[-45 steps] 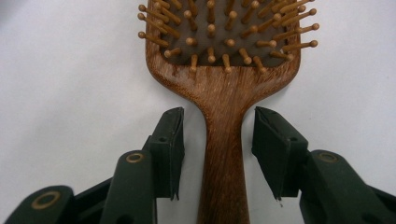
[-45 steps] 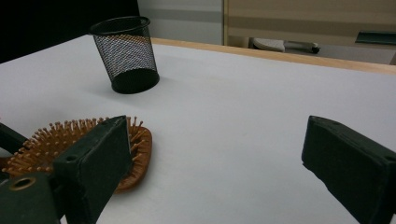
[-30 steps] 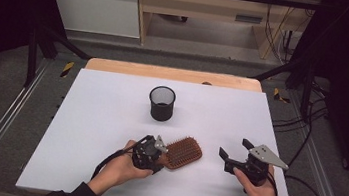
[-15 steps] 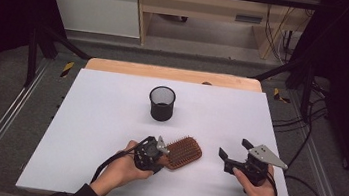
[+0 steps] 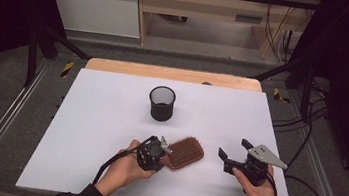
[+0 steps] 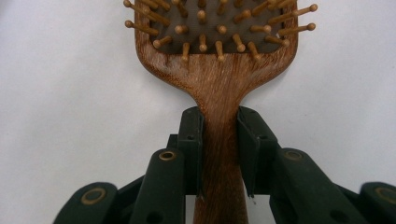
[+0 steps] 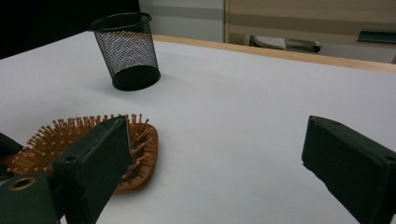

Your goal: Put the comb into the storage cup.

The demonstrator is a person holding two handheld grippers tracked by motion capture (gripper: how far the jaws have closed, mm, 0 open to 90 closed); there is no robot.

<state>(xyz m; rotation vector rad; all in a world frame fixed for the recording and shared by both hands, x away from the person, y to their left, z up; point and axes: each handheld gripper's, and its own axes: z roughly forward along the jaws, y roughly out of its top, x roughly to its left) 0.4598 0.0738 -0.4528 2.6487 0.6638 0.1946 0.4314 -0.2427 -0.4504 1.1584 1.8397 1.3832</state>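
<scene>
L gripper (image 6: 219,154) clamps hairbrush handle; R gripper (image 5: 236,152) idle, fingers wide apart.

Wooden hairbrush (image 5: 185,152) lies bristles-up on the white worktop (image 5: 99,119), lower centre of high view. L fingers (image 6: 191,140) have just been closing w/ the handle between them, pads now on both its sides. R gripper sits lower right, nothing between fingers. Black mesh cup (image 5: 161,103) upright at centre, well apart from brush.

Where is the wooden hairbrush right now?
In the high view the hairbrush lies bristles-up on the white table, nearer the person than the mesh cup, its handle between the left tool's jaws.
</scene>
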